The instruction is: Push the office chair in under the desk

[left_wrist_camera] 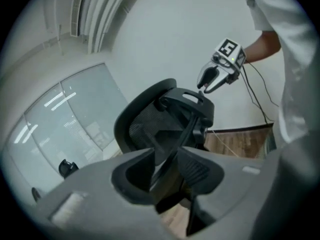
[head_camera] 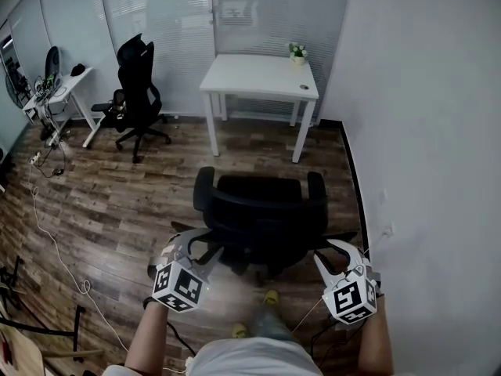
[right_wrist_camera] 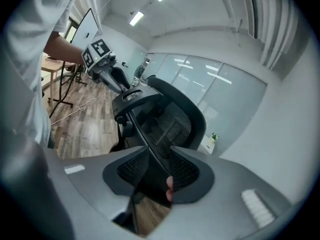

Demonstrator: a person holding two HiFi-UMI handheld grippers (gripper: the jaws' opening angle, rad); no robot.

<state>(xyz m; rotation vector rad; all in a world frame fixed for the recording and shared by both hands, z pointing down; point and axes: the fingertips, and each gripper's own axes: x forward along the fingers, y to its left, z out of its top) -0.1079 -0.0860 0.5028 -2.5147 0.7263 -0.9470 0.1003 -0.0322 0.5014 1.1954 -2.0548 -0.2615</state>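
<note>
A black office chair [head_camera: 258,210] stands on the wood floor, its seat facing a white desk [head_camera: 258,77] against the far glass wall, a stretch of floor between them. My left gripper [head_camera: 211,240] is at the left edge of the chair's back, my right gripper [head_camera: 322,251] at the right edge. In the left gripper view the jaws [left_wrist_camera: 167,166] stand apart around a dark strut of the mesh back [left_wrist_camera: 150,119]. The right gripper's jaws [right_wrist_camera: 152,171] likewise straddle the back's frame [right_wrist_camera: 175,119]. Each view shows the other gripper [left_wrist_camera: 212,79] [right_wrist_camera: 117,79] across the backrest.
A small plant [head_camera: 297,52] sits on the desk's far right corner. A second black chair [head_camera: 137,92] and another white desk [head_camera: 66,92] stand at the left. A cable [head_camera: 47,225] trails over the floor. A white wall [head_camera: 423,131] runs along the right.
</note>
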